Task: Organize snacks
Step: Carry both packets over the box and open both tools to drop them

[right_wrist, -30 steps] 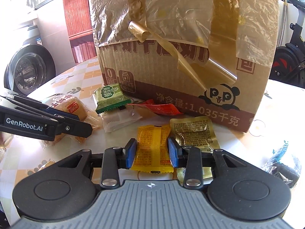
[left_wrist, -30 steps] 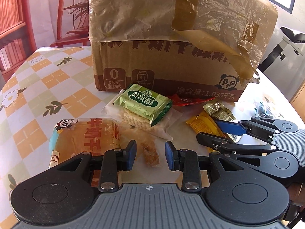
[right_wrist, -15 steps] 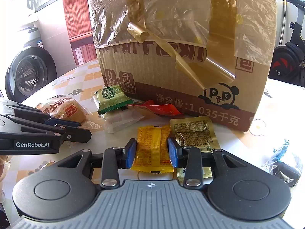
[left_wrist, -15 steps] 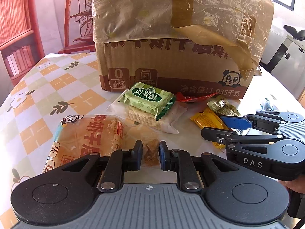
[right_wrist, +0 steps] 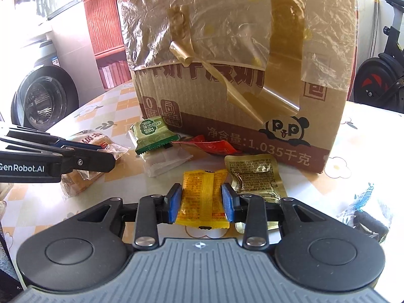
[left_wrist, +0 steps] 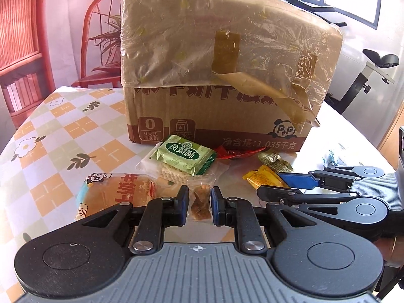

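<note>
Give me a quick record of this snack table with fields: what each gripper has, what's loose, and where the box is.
left gripper: shut on a small clear snack packet
right gripper: closed around a yellow packet, pads at its two side edges
loose snacks: green packet, bread pack, red packet, gold packet
cardboard box: upright behind the snacks, plastic film and tape over its top
surface: table with checked flower cloth
</note>
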